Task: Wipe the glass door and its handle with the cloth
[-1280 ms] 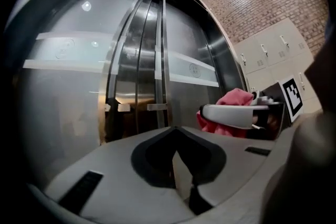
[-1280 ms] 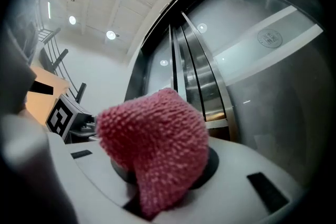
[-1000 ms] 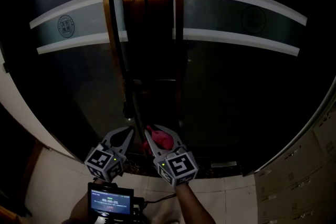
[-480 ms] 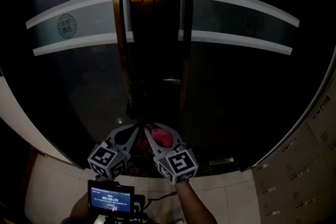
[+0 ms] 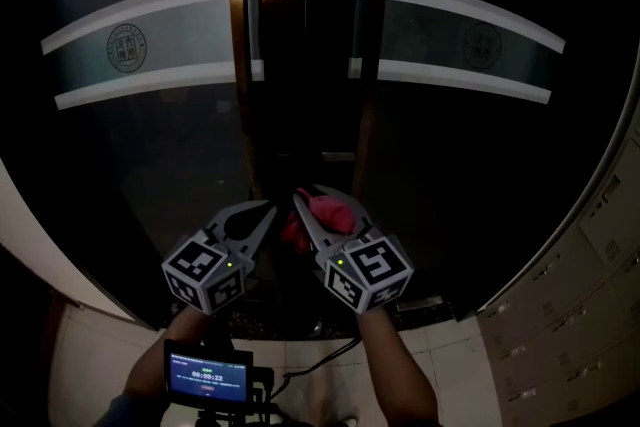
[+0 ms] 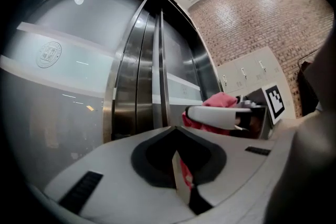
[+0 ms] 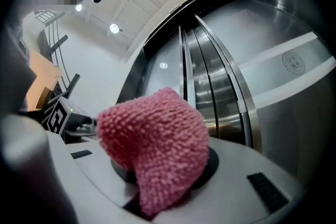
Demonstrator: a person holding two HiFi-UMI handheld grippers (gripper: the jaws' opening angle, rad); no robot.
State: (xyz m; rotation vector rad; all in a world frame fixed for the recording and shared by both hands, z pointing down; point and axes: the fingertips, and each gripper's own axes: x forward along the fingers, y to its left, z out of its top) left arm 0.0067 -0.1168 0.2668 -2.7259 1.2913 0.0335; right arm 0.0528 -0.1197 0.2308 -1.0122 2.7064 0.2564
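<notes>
1. The cloth (image 5: 332,211), a pink nubbly wad, now sits higher against the centre stiles (image 5: 245,115) of the glass door (image 5: 140,155) than it did a second ago, between the two stiles and near their lower part; I cannot tell whether it touches metal or glass yet
2. The right gripper (image 5: 322,205) has lifted with it; its jaws are clamped on the cloth, which bulges up over their tips and hides them in the right gripper view
3. The left gripper (image 5: 264,213) has risen alongside, just left of the cloth and level with it, in front of the left stile; its jaws are closed tip to tip with nothing clearly held, though a thin reddish sliver that I cannot identify shows at the seam
4. The stiles have drifted from left of centre to the middle of the head view, so the person now seems squared up to the door
5. My reading: this is the approach, with wiping just beginning at most; the panes either side of the stiles and the frosted band (image 5: 150,45) across them all remain to do, and I cannot pick out the handle among the upright bars
</notes>
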